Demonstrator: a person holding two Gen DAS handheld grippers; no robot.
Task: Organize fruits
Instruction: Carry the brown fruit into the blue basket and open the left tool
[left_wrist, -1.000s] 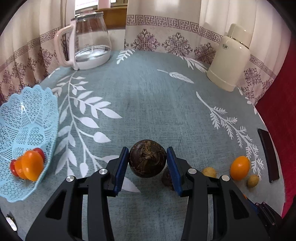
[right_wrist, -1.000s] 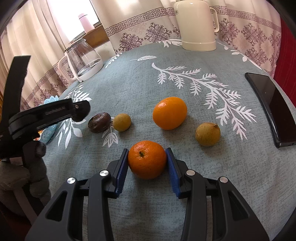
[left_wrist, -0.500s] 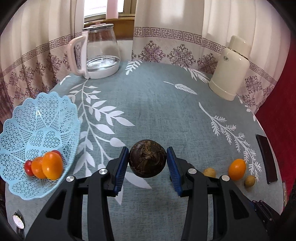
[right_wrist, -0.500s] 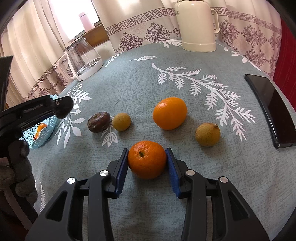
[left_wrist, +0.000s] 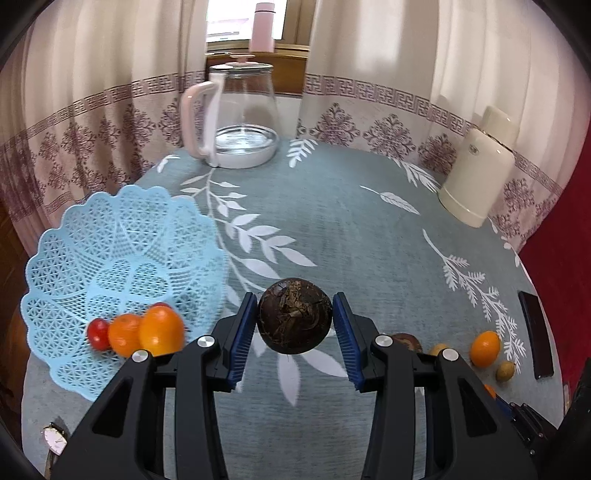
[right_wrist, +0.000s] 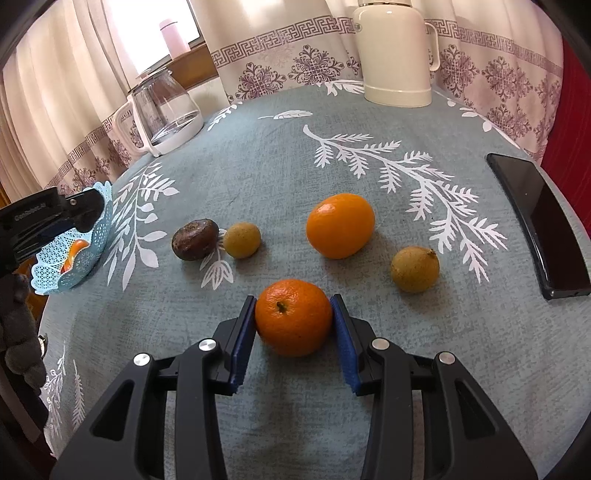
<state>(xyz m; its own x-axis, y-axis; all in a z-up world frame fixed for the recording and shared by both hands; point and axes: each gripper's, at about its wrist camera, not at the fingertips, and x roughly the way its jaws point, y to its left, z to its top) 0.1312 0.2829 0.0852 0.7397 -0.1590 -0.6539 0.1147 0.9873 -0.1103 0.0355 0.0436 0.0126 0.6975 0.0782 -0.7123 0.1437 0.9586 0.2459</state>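
Note:
My left gripper (left_wrist: 294, 318) is shut on a dark brown round fruit (left_wrist: 294, 314), held in the air to the right of the light blue mesh basket (left_wrist: 110, 243). An orange (left_wrist: 161, 334), a tangerine (left_wrist: 123, 335) and a red tomato (left_wrist: 98, 334) lie in the basket. My right gripper (right_wrist: 294, 326) is low on the table, its blue pads pressed against both sides of a tangerine (right_wrist: 293, 319). Beyond it lie an orange (right_wrist: 340, 225), two small yellow-brown fruits (right_wrist: 415, 269) (right_wrist: 242, 240) and a dark brown fruit (right_wrist: 195, 239).
A glass kettle (left_wrist: 240, 118) stands at the back of the table and a cream thermos jug (left_wrist: 480, 166) at the back right. A black phone (right_wrist: 539, 221) lies near the right edge. A wristwatch (left_wrist: 55, 439) lies at the front left corner. Curtains hang behind the table.
My left gripper has risen and swung left with the dark fruit, so the basket now sits closer beside it. The right gripper and its tangerine have stayed put.

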